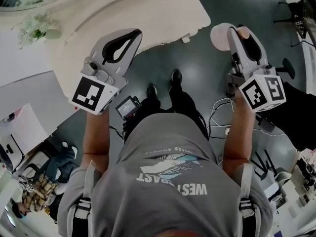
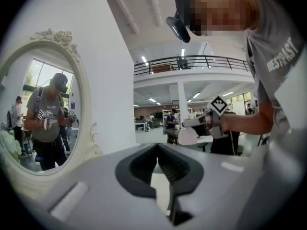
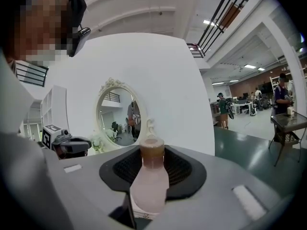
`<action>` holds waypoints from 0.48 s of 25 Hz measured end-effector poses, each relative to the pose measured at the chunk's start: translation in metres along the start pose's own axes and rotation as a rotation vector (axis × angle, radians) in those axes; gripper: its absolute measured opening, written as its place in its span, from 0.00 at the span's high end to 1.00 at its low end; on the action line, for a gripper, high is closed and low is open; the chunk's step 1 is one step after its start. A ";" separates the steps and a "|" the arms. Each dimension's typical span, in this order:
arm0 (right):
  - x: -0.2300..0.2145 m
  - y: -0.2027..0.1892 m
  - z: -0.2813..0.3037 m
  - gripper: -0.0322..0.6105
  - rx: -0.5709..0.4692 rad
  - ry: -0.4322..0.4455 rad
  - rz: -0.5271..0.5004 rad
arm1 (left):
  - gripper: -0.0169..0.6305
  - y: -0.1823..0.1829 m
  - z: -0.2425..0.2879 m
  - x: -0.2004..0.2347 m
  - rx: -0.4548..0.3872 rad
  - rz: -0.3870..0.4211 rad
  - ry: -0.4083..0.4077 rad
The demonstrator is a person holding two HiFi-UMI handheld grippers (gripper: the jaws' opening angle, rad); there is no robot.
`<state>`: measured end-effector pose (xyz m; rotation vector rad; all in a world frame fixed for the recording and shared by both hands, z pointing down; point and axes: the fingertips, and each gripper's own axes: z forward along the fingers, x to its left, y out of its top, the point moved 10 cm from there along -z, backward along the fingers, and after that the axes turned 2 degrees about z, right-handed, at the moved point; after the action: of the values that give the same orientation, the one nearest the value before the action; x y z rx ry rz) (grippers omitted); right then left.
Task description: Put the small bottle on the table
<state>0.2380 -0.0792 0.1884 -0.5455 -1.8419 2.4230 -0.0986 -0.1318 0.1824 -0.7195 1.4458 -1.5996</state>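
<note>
The small bottle [image 3: 149,181] is pale pink with a tan cap, and it sits upright between the black pads of my right gripper [image 3: 152,150], which is shut on it. In the head view the right gripper [image 1: 242,32] holds the bottle [image 1: 220,37] in the air over the dark floor, right of the white table [image 1: 148,14]. My left gripper [image 1: 137,33] hovers at the table's near edge, its jaws closed tip to tip with nothing held. The left gripper view shows its tips [image 2: 157,146] meeting, and the bottle [image 2: 188,136] off to the right.
An oval white-framed mirror [image 3: 117,114] stands on the table against a white wall, with white flowers [image 1: 37,26] beside it. The person's feet and cables are on the floor below. A dark side table [image 3: 288,123] and other people are in the hall at the right.
</note>
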 end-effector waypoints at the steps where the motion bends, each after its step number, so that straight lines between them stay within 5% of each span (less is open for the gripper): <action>1: -0.005 -0.004 0.011 0.72 0.007 0.008 0.001 | 0.97 -0.005 0.003 0.005 0.013 -0.004 0.011; 12: -0.049 -0.051 0.110 0.72 0.093 0.071 -0.015 | 0.97 -0.064 0.023 0.042 0.088 -0.057 0.100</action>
<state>0.2415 -0.1782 0.2734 -0.6004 -1.6908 2.4318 -0.1127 -0.1809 0.2434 -0.6427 1.4277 -1.7533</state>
